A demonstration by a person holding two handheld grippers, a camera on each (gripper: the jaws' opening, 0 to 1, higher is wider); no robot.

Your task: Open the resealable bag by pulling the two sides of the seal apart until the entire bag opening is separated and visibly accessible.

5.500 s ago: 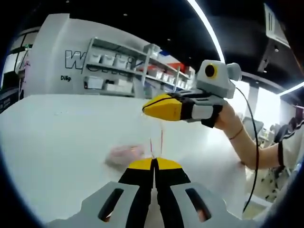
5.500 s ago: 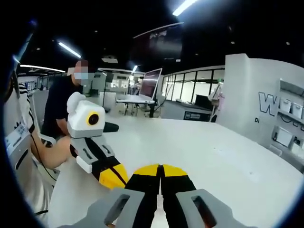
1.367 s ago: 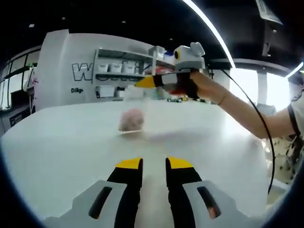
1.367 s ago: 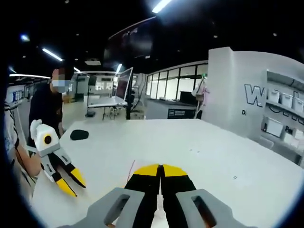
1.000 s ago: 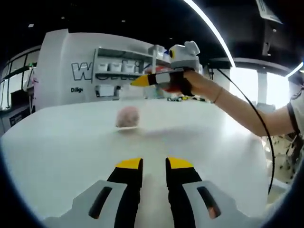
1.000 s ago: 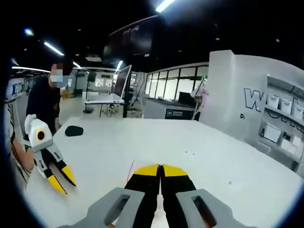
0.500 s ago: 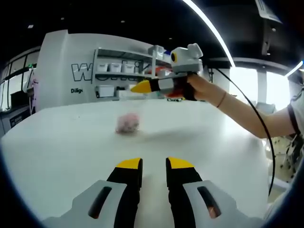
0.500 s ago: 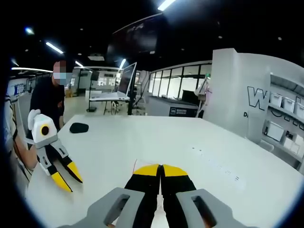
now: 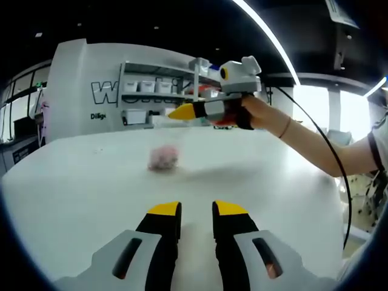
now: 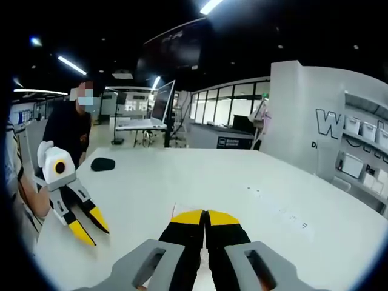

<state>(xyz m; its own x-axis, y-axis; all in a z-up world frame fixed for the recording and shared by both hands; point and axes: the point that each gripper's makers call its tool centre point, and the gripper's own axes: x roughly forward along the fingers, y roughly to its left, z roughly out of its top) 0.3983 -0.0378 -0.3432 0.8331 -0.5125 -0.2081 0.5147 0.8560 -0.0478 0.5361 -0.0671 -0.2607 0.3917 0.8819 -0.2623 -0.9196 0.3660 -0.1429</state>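
In the left gripper view my left gripper (image 9: 197, 211) sits low over the white table (image 9: 79, 194), open, with nothing between its jaws. Farther off, a hand holds my right gripper (image 9: 174, 113) above the table. Below its tip is the clear resealable bag (image 9: 163, 157), blurred, with pink contents; I cannot tell if it touches the table. In the right gripper view my right gripper (image 10: 204, 213) is shut, and a thin clear edge of the bag (image 10: 173, 210) with a red line sticks out beside its tips. The left gripper (image 10: 91, 233) shows at the left, open.
A wall shelf with white bins (image 9: 151, 91) stands behind the table. A small black object (image 10: 102, 163) lies on the far table corner, near a seated person (image 10: 66, 133). A cable (image 9: 330, 157) trails from the right gripper along the arm (image 9: 303, 142).
My left gripper, shut beside the bag 5.5 s ago, has opened and drawn back. The right gripper has carried the bag farther away; over the last second it barely shifts.
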